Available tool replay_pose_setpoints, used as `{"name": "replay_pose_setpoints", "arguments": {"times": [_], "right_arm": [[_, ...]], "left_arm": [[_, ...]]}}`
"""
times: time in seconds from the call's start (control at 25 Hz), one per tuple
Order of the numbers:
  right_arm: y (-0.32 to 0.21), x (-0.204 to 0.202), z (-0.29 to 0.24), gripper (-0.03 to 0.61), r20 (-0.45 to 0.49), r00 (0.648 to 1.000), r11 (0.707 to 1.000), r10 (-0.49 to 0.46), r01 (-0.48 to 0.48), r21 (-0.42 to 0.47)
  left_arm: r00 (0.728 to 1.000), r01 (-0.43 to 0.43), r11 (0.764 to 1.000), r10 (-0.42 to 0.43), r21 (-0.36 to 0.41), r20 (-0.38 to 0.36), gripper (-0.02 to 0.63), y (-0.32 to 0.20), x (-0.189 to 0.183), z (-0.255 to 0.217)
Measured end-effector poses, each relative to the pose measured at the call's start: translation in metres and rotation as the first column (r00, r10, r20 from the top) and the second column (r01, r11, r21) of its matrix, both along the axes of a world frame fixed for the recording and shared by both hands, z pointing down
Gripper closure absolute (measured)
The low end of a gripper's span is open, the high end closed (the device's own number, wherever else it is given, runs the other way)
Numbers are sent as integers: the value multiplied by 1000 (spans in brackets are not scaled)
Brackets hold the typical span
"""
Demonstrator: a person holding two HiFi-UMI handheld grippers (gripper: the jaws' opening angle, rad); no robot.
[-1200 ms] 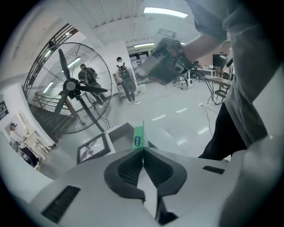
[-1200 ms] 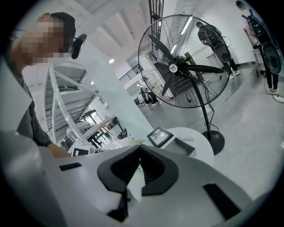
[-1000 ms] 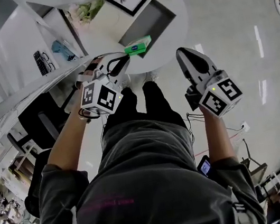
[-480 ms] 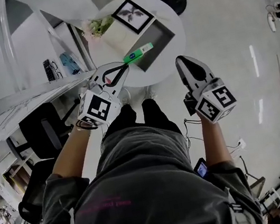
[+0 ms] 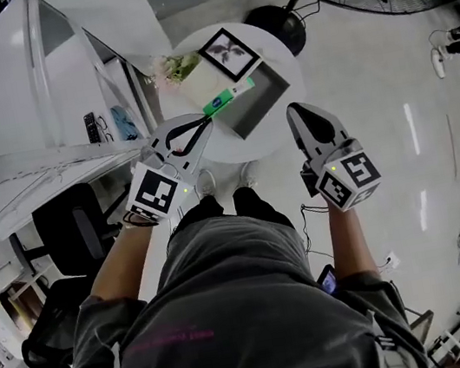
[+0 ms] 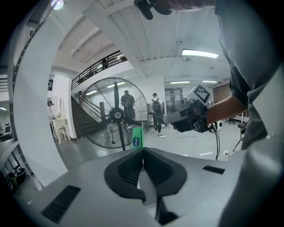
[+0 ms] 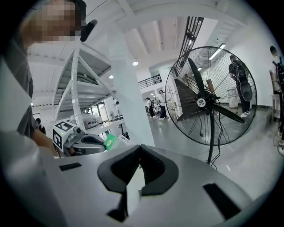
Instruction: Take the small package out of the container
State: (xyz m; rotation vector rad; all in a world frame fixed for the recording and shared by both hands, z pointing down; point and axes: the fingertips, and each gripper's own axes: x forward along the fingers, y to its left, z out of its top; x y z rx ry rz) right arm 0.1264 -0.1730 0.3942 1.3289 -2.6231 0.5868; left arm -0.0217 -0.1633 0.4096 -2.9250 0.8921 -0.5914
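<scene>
Head view: the left gripper (image 5: pixel 204 121) is clamped on 1 end of the small green package (image 5: pixel 230 97), which hangs over the left rim of the container (image 5: pixel 272 96). The right gripper (image 5: pixel 298 112) sits just right of the container.

Left gripper view: the package stands up from the pinched jaws.

Right gripper view: the jaws meet, with nothing between them.

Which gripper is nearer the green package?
Left. The left gripper is shut on one end of the package, holding it in the air. The right gripper, shut and empty, stands apart to its right.
</scene>
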Motion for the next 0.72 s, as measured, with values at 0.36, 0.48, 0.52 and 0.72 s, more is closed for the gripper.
{"name": "replay_pose_setpoints", "arguments": {"times": [0.36, 0.48, 0.52, 0.72], "right_arm": [[1, -23, -24, 557, -54, 998, 997, -21, 24, 68], [-1, -28, -36, 557, -59, 998, 996, -23, 28, 90], [-2, -29, -39, 557, -63, 998, 995, -25, 31, 98], [-4, -37, -46, 557, -88, 996, 991, -33, 44, 124]], "left_arm": [[998, 35, 999, -34, 29, -56, 595, 1, -22, -29], [995, 54, 998, -51, 29, -87, 595, 0, -28, -39], [994, 59, 998, -56, 28, -94, 595, -1, -30, -41], [989, 74, 997, -69, 31, -134, 595, -6, -36, -55]]}}
